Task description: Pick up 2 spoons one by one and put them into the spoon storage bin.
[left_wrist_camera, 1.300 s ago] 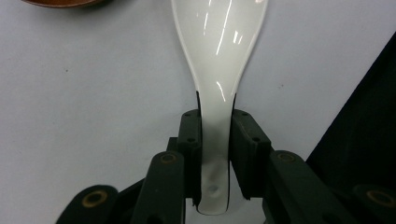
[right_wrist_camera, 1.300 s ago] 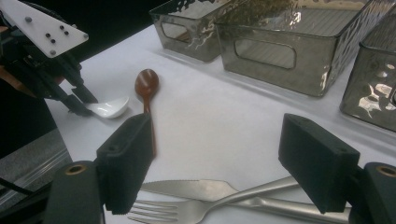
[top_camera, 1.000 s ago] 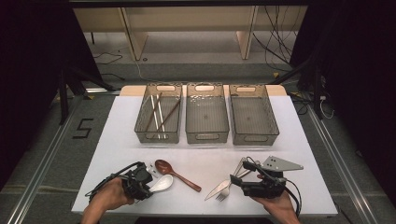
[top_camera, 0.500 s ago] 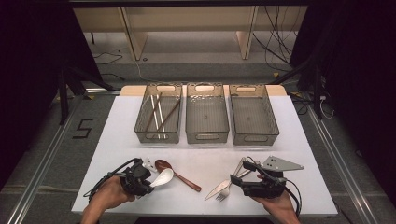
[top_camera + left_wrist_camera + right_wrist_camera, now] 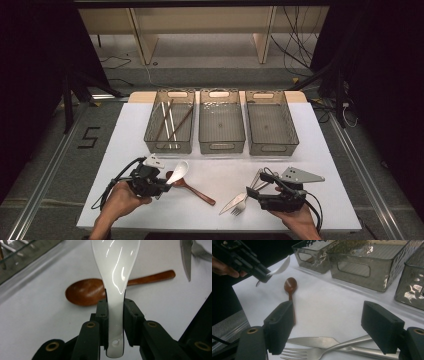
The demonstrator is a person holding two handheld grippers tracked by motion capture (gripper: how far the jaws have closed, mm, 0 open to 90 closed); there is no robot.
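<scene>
The left tongs point(image 5: 116, 312) are clamped on the handle of a glossy white ceramic soup spoon point(image 5: 115, 267), held clear above the white surface point(image 5: 220, 172). Just beneath it lies a brown wooden spoon point(image 5: 86, 291). The right tongs point(image 5: 328, 326) stand wide apart over a steel fork point(image 5: 312, 353) and serrated steel knife point(image 5: 312, 340). Beyond stand three smoky clear plastic bins point(image 5: 222, 121), the left one holding chopsticks point(image 5: 167, 121).

White spoon point(image 5: 115, 277) bowl tip beyond the left gripper view's top edge
</scene>
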